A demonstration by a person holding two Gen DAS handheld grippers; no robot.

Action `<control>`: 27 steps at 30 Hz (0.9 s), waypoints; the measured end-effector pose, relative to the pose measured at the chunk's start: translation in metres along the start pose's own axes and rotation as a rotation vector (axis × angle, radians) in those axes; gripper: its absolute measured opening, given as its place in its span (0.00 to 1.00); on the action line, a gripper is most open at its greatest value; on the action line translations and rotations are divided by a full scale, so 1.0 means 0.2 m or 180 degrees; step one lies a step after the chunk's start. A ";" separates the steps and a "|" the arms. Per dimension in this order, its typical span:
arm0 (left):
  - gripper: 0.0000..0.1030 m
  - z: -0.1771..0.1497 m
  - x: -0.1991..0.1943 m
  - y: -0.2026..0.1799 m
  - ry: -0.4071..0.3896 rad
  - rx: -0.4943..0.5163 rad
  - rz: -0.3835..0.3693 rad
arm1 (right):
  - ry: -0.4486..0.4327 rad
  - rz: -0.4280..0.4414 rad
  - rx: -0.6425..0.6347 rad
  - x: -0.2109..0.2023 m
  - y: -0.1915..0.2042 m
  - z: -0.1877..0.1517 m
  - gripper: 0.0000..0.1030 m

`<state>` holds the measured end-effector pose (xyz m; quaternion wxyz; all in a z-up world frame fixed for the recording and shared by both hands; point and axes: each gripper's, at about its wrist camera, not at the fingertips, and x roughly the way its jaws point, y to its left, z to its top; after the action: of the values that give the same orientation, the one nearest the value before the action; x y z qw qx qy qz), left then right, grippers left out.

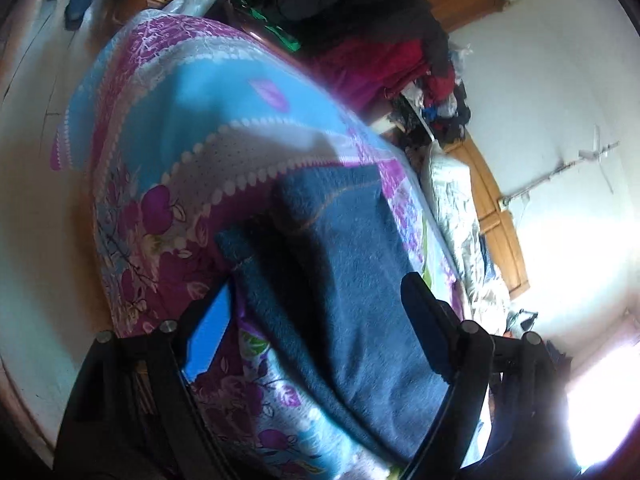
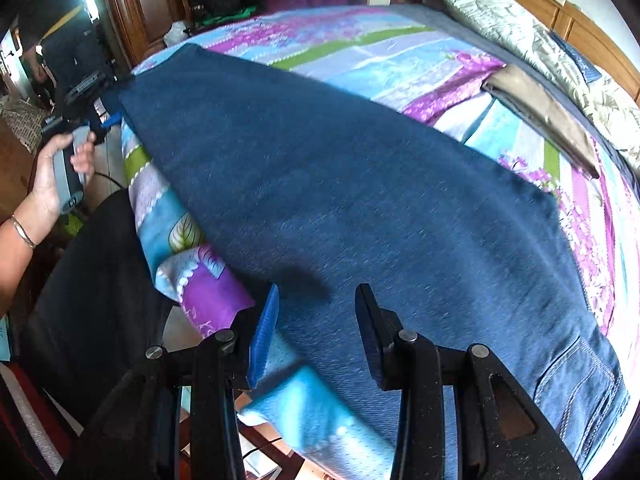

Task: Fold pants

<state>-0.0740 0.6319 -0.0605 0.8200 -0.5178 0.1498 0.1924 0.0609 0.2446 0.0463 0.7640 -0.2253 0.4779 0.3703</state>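
The right tongs [image 2: 316,328] stand spread, their two fingers apart over the near edge of the blue pants [image 2: 340,184], one blue-padded finger at about 7 o'clock of the frame's middle and the black one at 5 o'clock, with nothing pinched between them. The left tongs [image 1: 304,320] are likewise spread wide in their own view, the denim passing between and beneath the fingers; whether a finger touches the cloth cannot be told through the blur. In the right wrist view the left tongs show again at 9 o'clock, just beside the far leg end of the pants, gripped by a hand [image 2: 56,172] with a bracelet on the wrist. The pants lie flat and stretched long across the bed [image 2: 360,56], from 10 o'clock down to 4 o'clock, the waist and pocket stitching at the 4 o'clock end. Under them is a floral bedspread [image 1: 168,120] of purple, blue and green. A folded brown cloth [image 2: 540,112] lies at 2 o'clock, apart from the pants, and a pale quilt [image 2: 520,28] runs along the wooden headboard [image 2: 592,36] beyond it. A heap of dark clothes [image 1: 360,20] sits at 12 o'clock in the left view
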 end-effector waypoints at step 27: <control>0.82 0.18 -0.03 -0.11 0.0025 0.0732 0.0139 | 0.0077 0.0102 0.0385 0.05 -0.07 -0.08 0.41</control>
<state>-0.0668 0.6550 -0.0245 0.8690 -0.4177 0.1854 0.1897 0.0657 0.2276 0.0291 0.7644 -0.1755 0.5122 0.3501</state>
